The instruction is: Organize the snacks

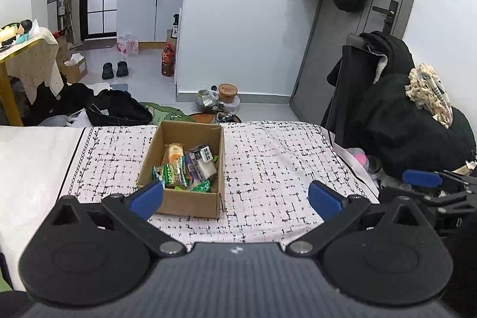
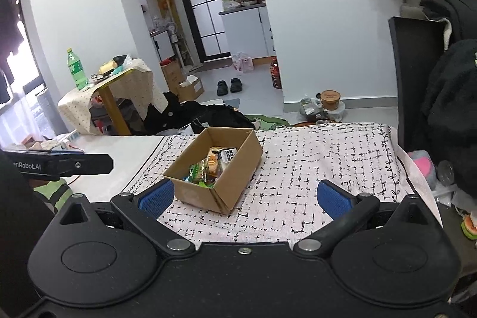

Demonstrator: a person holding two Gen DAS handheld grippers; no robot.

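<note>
On the patterned cloth over the bench (image 1: 268,169), our left tongs (image 1: 235,197) gape wide and empty, just short of the cardboard box (image 1: 184,201) holding crinkly foil snack packets (image 1: 182,169). Our right tongs (image 2: 244,195) are likewise spread and empty. With no packet visible outside the box, we judge sorting nearly done; we should keep clear of its thin, flexible walls.

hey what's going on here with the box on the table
A person holds two grippers over a table covered with a patterned cloth. A cardboard box sits on the cloth with snack packets piled inside. The left gripper and right gripper are both open and empty, hanging just short of the box. No loose snacks show on the cloth.
</note>
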